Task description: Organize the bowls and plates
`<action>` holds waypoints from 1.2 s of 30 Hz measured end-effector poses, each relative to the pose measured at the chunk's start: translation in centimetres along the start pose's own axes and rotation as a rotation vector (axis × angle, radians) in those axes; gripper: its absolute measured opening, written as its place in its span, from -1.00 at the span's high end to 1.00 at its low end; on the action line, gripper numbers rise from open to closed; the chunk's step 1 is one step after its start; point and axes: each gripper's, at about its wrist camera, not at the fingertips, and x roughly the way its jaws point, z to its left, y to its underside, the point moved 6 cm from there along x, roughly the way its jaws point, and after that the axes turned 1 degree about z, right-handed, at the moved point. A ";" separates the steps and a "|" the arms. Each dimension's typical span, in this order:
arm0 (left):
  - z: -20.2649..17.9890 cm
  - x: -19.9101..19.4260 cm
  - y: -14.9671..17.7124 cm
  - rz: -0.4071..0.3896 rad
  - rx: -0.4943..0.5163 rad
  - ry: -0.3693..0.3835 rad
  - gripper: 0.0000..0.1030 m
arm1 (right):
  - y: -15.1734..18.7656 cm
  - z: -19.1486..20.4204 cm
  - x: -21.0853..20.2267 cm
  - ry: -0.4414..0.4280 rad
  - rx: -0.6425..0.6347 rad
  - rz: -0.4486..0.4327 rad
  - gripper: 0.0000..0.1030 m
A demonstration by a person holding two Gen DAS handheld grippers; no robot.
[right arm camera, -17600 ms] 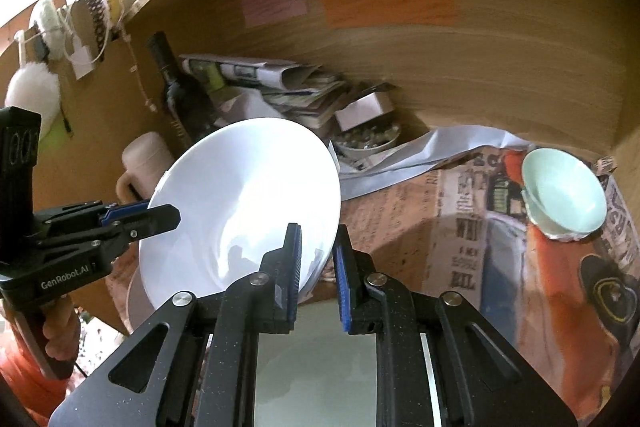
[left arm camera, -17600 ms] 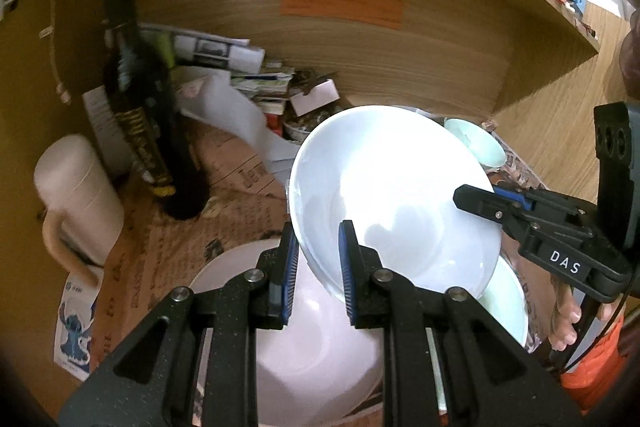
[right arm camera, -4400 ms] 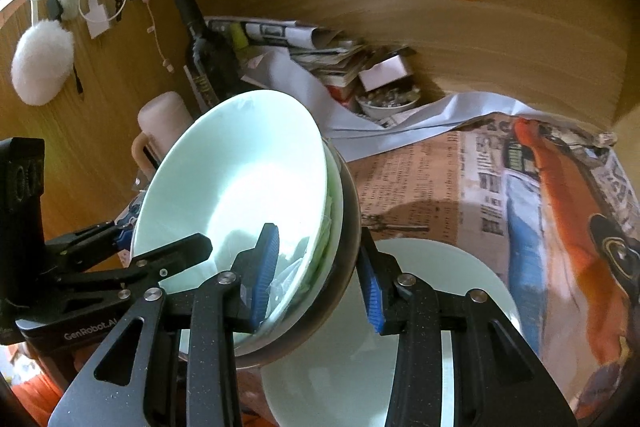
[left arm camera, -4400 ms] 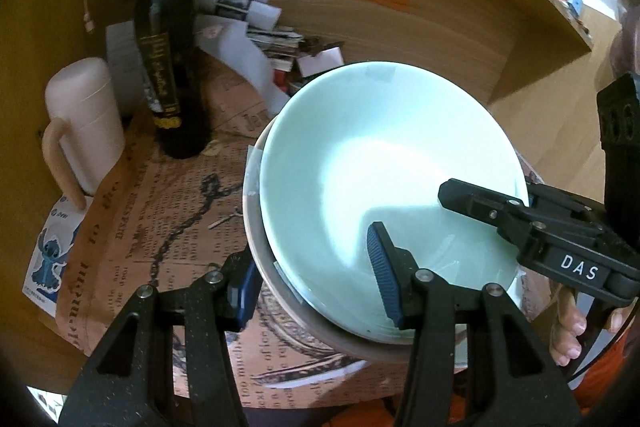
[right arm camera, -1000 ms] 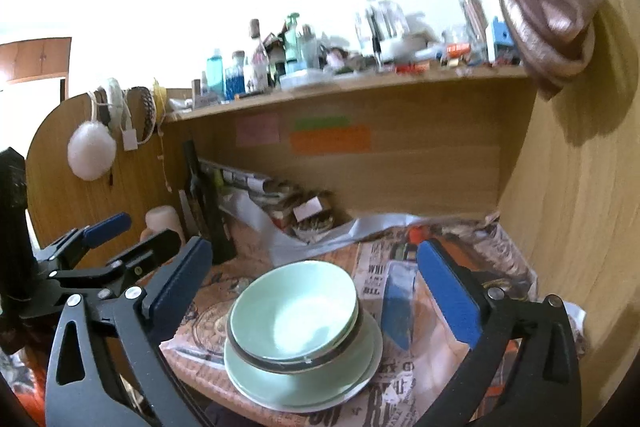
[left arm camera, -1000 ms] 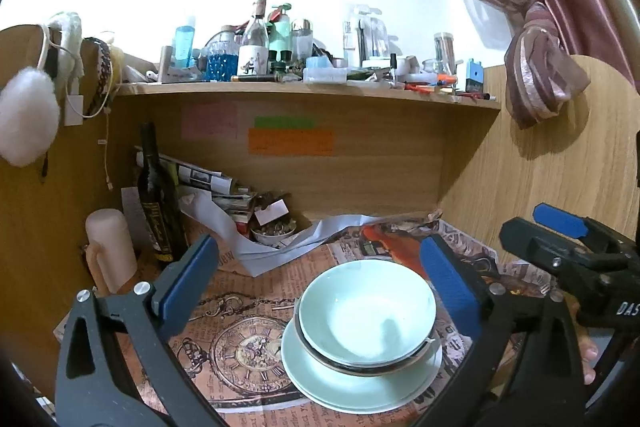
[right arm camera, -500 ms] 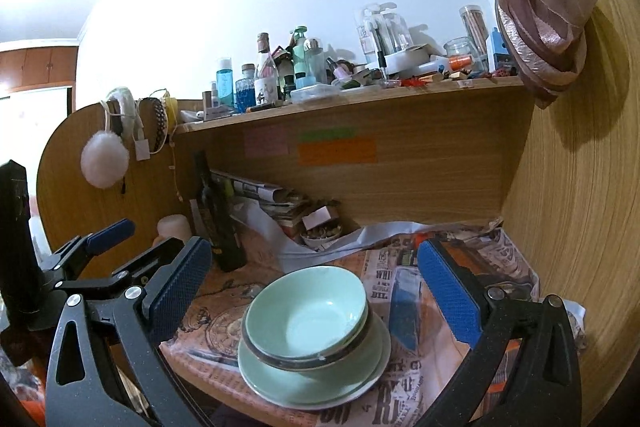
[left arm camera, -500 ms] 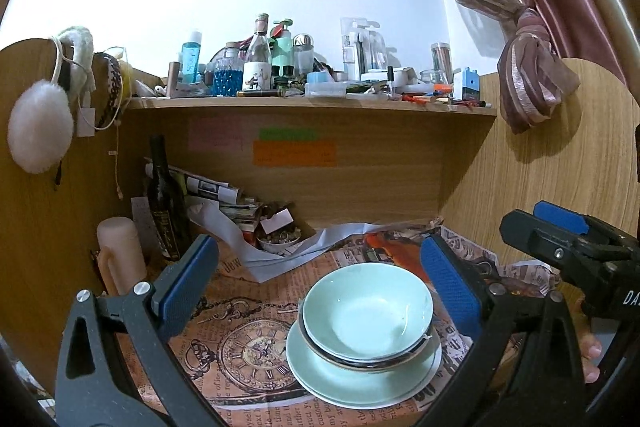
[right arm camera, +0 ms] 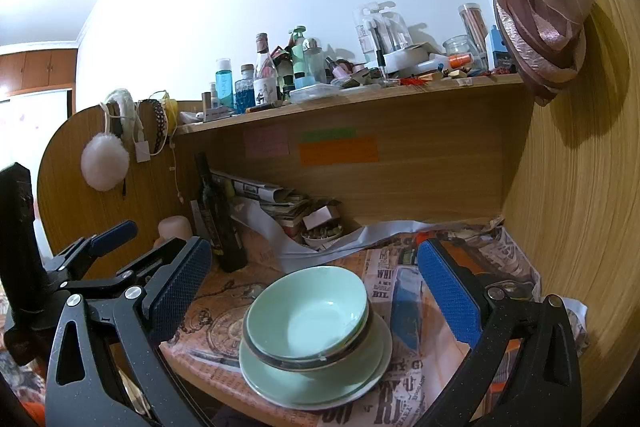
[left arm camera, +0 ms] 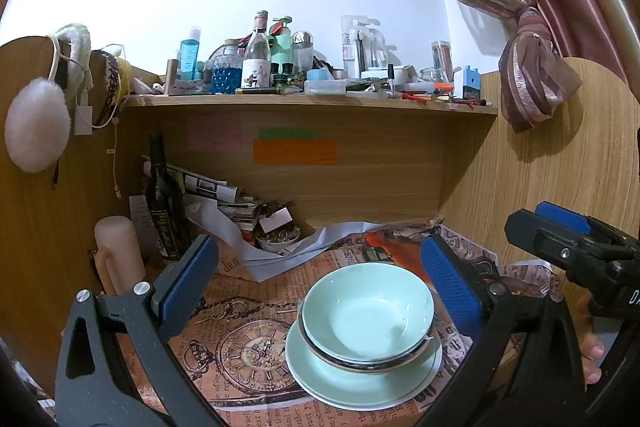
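Note:
A mint-green bowl (left arm camera: 368, 311) sits nested in a dark-rimmed bowl (left arm camera: 360, 357) on top of pale green plates (left arm camera: 360, 387), all stacked on the newspaper-covered desk. The right wrist view shows the same bowl (right arm camera: 308, 311) and bottom plate (right arm camera: 316, 383) near the desk's front edge. My left gripper (left arm camera: 318, 279) is wide open, held back from the stack and touching nothing. My right gripper (right arm camera: 314, 283) is also wide open and empty, well short of the stack. Each gripper shows at the edge of the other's view, held by a hand.
A dark wine bottle (left arm camera: 164, 211), a pink mug (left arm camera: 118, 259), rolled papers and a small cluttered dish (left arm camera: 278, 239) crowd the back left of the desk. A shelf (left arm camera: 312, 103) full of bottles hangs overhead. A wooden side panel (right arm camera: 580, 227) closes the right.
Both grippers have drawn back and risen a little from the stack, which now looks smaller. The jaws stay wide open. The stack has not moved.

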 end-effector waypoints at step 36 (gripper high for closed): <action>-0.9 0.7 0.0 0.009 0.003 0.017 -1.00 | 0.0 0.2 0.0 0.020 0.017 -0.001 -1.00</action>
